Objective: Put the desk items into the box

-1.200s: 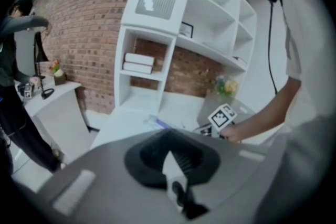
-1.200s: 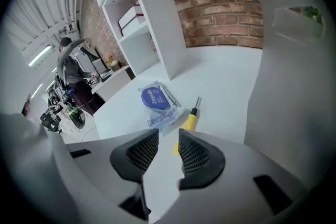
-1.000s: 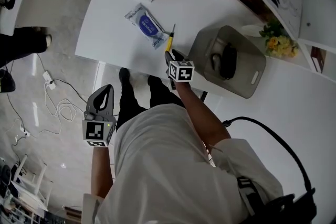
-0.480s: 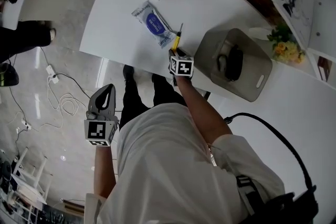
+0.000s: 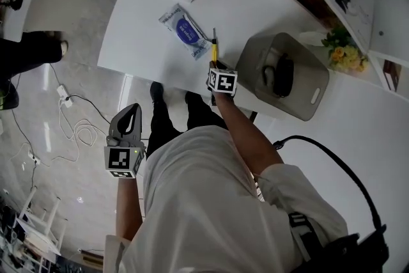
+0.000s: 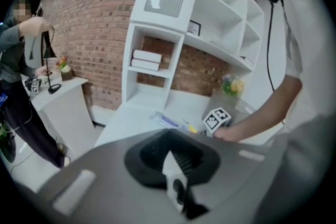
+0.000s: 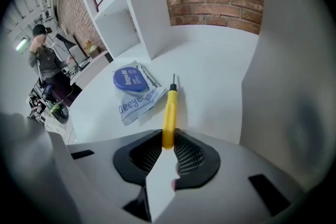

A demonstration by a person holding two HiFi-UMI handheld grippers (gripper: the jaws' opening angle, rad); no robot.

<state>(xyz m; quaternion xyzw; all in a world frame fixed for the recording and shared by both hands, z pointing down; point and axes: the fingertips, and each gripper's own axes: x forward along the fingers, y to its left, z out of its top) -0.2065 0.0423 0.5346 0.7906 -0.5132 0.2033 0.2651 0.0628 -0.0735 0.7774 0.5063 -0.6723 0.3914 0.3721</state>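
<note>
Right gripper view: right gripper (image 7: 168, 141) jaws, just closing, pinch the yellow screwdriver (image 7: 169, 110) on the white surface (image 5: 147, 41) beside a blue packet (image 5: 184, 29) | grey box (image 5: 307, 105) nearby | left gripper (image 6: 173, 165) jaws together, empty.

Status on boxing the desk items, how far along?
Done: one black item lies in the grey box. In hand: the right gripper has just been closing its jaws on the yellow screwdriver, which lies on the desk. To do: box the screwdriver, then the blue packet.
</note>
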